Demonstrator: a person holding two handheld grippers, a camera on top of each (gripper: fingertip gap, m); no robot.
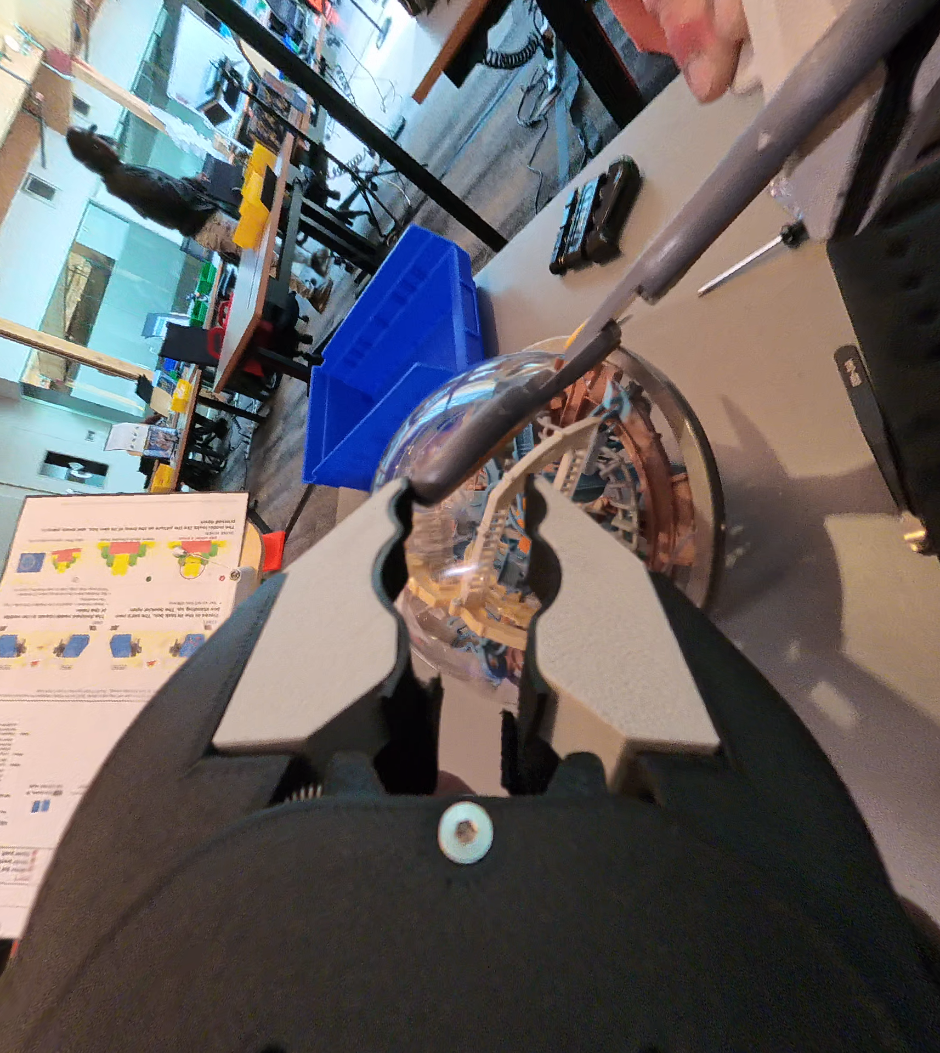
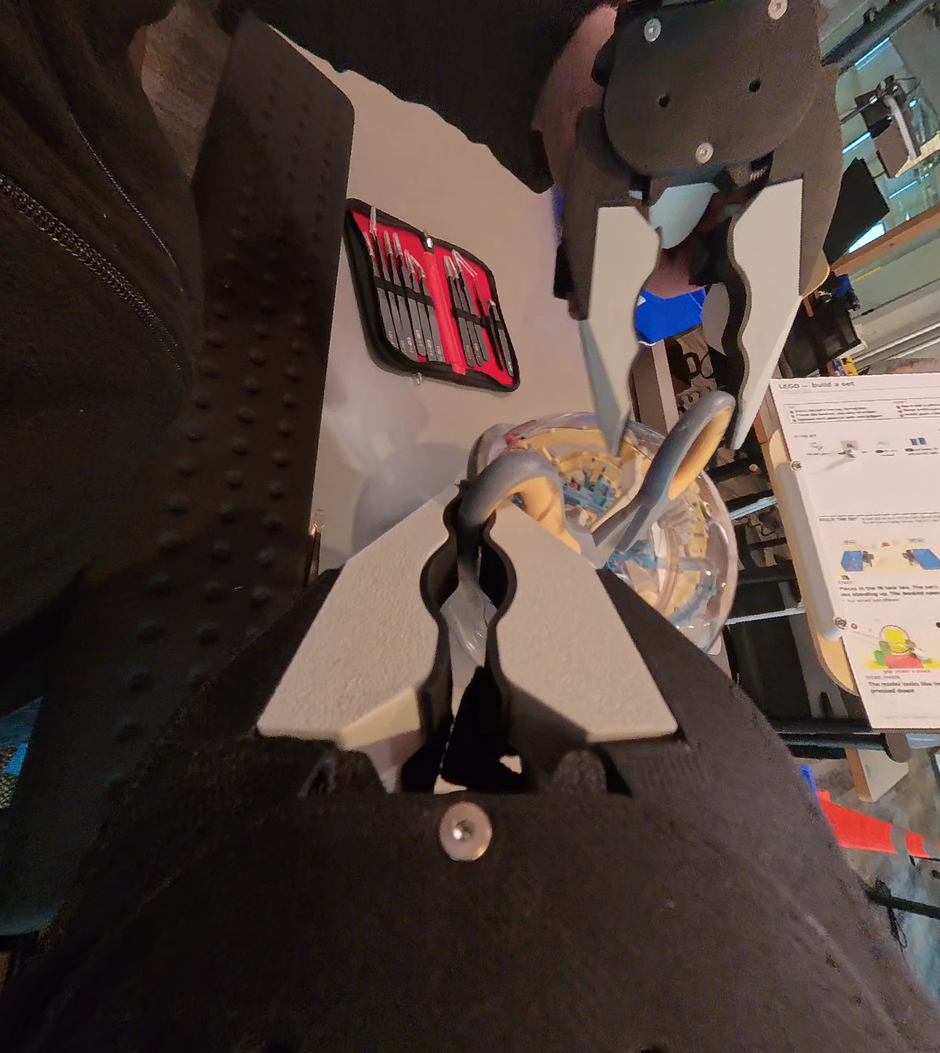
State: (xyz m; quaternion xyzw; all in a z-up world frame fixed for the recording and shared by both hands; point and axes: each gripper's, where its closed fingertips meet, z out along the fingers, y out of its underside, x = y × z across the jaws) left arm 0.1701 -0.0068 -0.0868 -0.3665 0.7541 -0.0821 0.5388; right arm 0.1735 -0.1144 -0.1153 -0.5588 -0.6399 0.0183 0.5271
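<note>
A clear plastic ball (image 1: 627, 484) with a coloured maze inside rests on the grey table (image 1: 798, 655). My left gripper (image 1: 470, 490) is open, its fingers just over the ball. Grey scissors with tan-lined handle loops (image 1: 490, 427) lie across the ball, and one loop touches my left fingertip. My right gripper (image 2: 470, 513) is shut on one scissor loop (image 2: 490, 484). The other loop (image 2: 695, 450) stands between the open fingers of the left gripper (image 2: 678, 441), which hangs above the ball (image 2: 678, 581). A right gripper finger (image 1: 741, 171) shows as a grey bar.
A blue bin (image 1: 393, 364) stands beyond the ball. An open red-lined case of tweezers (image 2: 433, 296) lies on the table. A printed instruction sheet (image 2: 901, 541) stands at the side. A black dimpled panel (image 2: 251, 342) is close by. A metal pin (image 1: 741, 265) lies loose. Tip to tip, the grippers are about 11 cm apart.
</note>
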